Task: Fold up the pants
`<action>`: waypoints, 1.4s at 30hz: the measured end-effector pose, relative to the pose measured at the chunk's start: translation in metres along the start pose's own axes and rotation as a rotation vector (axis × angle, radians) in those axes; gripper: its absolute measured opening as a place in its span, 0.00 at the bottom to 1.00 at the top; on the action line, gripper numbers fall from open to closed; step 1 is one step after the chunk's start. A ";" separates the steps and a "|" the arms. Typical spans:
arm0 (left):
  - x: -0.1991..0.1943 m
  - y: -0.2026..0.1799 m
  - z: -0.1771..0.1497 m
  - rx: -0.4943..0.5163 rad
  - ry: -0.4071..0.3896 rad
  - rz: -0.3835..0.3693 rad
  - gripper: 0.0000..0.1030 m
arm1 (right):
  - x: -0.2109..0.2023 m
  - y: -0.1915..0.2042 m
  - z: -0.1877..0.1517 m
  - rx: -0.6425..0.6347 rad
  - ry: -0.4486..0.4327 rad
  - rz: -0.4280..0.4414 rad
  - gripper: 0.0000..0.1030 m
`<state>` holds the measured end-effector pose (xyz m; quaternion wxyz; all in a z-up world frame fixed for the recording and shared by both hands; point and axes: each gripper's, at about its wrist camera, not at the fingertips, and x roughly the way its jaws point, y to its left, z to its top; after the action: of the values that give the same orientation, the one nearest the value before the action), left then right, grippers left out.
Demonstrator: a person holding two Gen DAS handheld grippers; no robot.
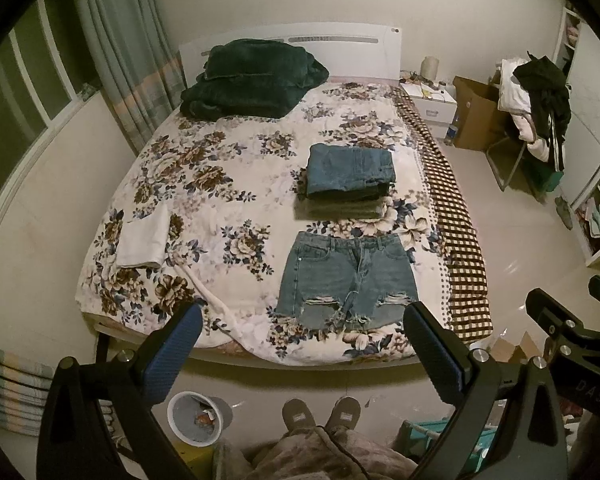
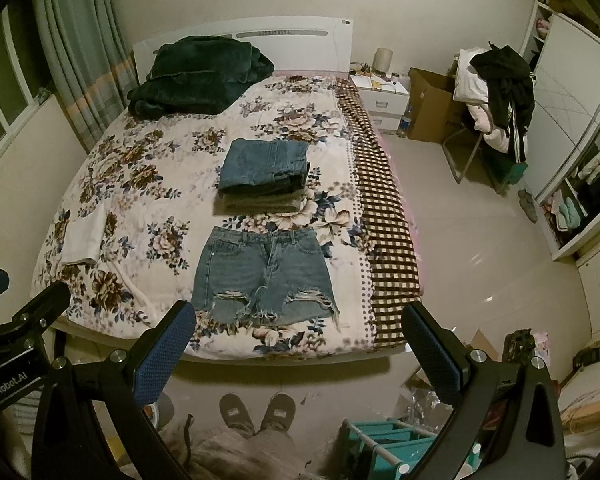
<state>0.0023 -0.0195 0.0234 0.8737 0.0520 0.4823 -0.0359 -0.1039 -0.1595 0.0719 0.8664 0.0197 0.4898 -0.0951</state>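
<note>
Both grippers (image 1: 302,330) (image 2: 298,330) open; shorts (image 1: 346,278) near bed edge (image 1: 300,360).

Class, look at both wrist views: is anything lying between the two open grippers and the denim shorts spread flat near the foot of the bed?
Nothing visible is. The denim shorts lie flat at the bed's near edge, with only bare floral bedspread around their hem. The left gripper and right gripper are both open and empty. The folded stack of pants sits beyond the shorts.
</note>
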 end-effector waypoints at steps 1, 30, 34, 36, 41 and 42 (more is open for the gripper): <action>0.000 -0.001 0.001 0.001 0.000 0.001 1.00 | 0.000 0.001 0.000 0.000 0.001 0.001 1.00; 0.005 0.006 0.002 0.007 -0.010 -0.004 1.00 | -0.011 0.010 0.016 0.027 0.003 -0.008 1.00; 0.028 0.013 0.011 0.016 -0.023 0.024 1.00 | 0.007 0.011 0.019 0.068 0.004 -0.007 1.00; 0.045 0.018 0.013 0.016 -0.025 0.028 1.00 | 0.021 0.012 0.021 0.086 -0.001 -0.019 1.00; 0.094 0.022 0.017 0.029 0.001 0.009 1.00 | 0.079 0.016 0.026 0.104 0.031 -0.085 1.00; 0.104 0.021 0.018 0.030 0.004 0.006 1.00 | 0.093 0.016 0.025 0.103 0.038 -0.099 1.00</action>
<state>0.0749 -0.0017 -0.0542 0.8719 0.0666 0.4834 -0.0407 -0.0330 -0.1608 0.0048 0.8490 0.0417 0.5011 -0.1624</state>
